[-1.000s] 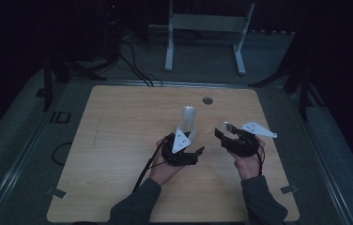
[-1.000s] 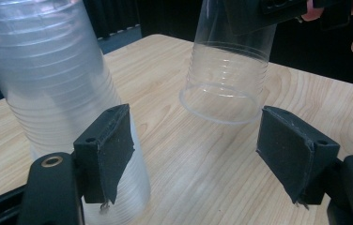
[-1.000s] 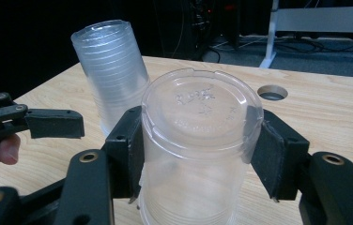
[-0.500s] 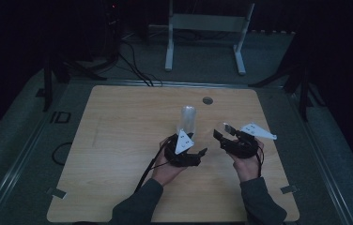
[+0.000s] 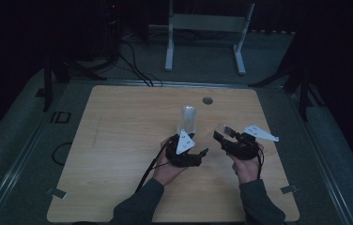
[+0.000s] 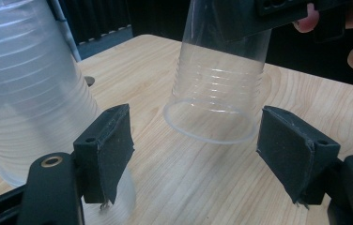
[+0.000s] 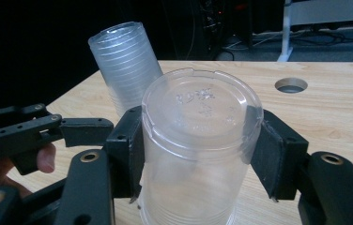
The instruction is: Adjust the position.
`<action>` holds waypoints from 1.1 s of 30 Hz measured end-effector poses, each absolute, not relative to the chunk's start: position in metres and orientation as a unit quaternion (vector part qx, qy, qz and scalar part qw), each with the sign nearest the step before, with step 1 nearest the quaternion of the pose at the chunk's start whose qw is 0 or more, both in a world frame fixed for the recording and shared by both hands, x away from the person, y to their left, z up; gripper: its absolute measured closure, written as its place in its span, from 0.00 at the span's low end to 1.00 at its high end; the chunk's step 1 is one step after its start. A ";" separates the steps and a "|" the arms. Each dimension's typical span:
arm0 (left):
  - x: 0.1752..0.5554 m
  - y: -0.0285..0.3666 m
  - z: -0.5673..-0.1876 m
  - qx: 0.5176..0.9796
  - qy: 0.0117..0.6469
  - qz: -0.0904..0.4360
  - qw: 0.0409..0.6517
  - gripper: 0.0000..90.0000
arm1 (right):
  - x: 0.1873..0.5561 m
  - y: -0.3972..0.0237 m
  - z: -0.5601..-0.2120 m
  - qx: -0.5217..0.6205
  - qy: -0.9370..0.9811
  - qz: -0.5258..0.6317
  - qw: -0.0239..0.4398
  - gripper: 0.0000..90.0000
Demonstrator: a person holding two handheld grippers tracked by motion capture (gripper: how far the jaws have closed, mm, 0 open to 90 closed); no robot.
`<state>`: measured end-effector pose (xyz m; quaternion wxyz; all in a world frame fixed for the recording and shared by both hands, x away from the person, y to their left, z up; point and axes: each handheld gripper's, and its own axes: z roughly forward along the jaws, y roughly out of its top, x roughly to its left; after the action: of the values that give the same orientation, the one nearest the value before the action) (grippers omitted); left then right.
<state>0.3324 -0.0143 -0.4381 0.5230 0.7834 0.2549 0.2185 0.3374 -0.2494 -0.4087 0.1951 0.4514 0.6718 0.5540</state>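
Note:
A tall stack of clear plastic cups [image 5: 188,119] stands upside down near the middle of the wooden table [image 5: 118,140]. My left gripper [image 5: 188,146] sits just in front of the stack, open. In the left gripper view the stack [image 6: 29,93] lies outside the left pad [image 6: 111,145], and nothing is between the jaws. My right gripper [image 7: 198,145] is shut on a single clear cup [image 7: 198,108], held upside down, with a pad on each side. That cup [image 6: 217,89] hangs tilted a little above the table, to the right of the stack.
A round hole [image 5: 207,100] is in the tabletop behind the stack. A white metal stand [image 5: 207,28] is on the floor beyond the table's far edge. Black cables [image 5: 132,56] run on the floor at the back left. Bare wood lies to the left of the grippers.

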 end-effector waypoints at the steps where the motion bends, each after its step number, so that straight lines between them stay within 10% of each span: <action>1: 0.333 -0.014 -0.438 0.783 0.254 0.218 0.523 0.29 | 0.337 -0.249 -0.409 0.452 0.671 0.555 0.195 0.47; 33: 0.334 -0.031 -0.442 0.782 0.243 0.212 0.534 0.28 | 0.336 -0.251 -0.414 0.462 0.659 0.572 0.161 0.47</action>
<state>0.3341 -0.0309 -0.4422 0.5337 0.7817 0.2428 0.2124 0.3358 -0.2511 -0.4141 0.1609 0.4618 0.6589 0.5715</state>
